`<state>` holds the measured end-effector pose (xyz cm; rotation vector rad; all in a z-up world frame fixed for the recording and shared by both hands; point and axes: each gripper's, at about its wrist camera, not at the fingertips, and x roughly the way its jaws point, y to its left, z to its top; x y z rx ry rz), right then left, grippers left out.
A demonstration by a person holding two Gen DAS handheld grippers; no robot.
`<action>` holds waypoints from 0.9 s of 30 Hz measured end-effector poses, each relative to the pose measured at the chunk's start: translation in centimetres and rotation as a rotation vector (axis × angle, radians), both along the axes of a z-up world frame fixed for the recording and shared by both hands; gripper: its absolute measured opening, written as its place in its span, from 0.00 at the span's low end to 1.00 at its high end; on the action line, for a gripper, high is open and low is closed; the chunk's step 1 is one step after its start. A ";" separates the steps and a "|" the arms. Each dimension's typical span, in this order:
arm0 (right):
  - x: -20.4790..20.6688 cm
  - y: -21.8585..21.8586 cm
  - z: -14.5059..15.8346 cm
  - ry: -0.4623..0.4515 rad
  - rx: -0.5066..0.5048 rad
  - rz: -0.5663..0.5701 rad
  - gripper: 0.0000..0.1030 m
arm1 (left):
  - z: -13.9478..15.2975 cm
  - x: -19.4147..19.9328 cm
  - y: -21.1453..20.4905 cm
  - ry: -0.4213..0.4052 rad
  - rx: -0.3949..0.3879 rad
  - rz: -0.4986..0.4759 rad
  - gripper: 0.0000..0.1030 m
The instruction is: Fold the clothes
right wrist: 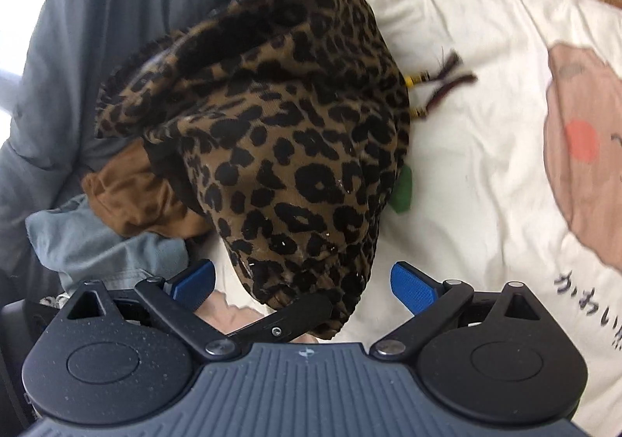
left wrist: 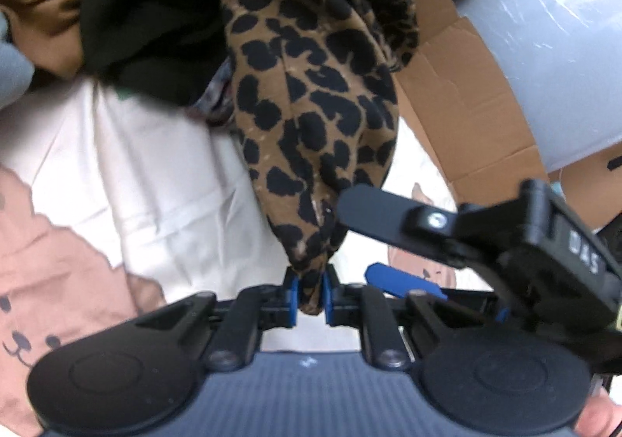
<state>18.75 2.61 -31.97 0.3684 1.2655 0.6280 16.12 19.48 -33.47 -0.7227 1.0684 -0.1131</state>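
We are pinching the leopard-print garment (left wrist: 311, 106) in the left claw (left wrist: 311, 297) to lift it off the bed (right wrist: 486, 126); the right claw (right wrist: 303, 283), spread wide, is straddling its hem for a second grip.

White digits reading "045" mark the side of the black right gripper (left wrist: 373, 242) body in the left wrist view, while dark Japanese script, beginning "かわい" and cut off by the frame edge, runs across the cream bedsheet (right wrist: 486, 48).
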 end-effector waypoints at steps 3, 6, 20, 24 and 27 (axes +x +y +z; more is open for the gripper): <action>-0.2 0.3 -1.2 0.032 -0.007 0.012 0.75 | -0.5 -0.4 -0.3 0.018 0.004 -0.008 0.12; -0.4 0.7 -2.3 0.053 -0.001 0.030 0.65 | -1.0 -0.7 -0.6 0.049 0.018 -0.024 0.12; -0.9 0.4 -3.7 0.005 -0.112 0.075 0.14 | -1.7 1.1 -1.2 0.171 0.150 -0.133 0.43; -0.5 -0.4 -3.2 -0.034 -0.191 0.107 0.11 | 0.0 1.7 0.5 0.118 0.212 -0.128 0.63; 0.2 -1.2 -2.3 -0.066 -0.261 0.141 0.07 | 1.3 2.9 2.5 0.085 0.242 -0.087 0.67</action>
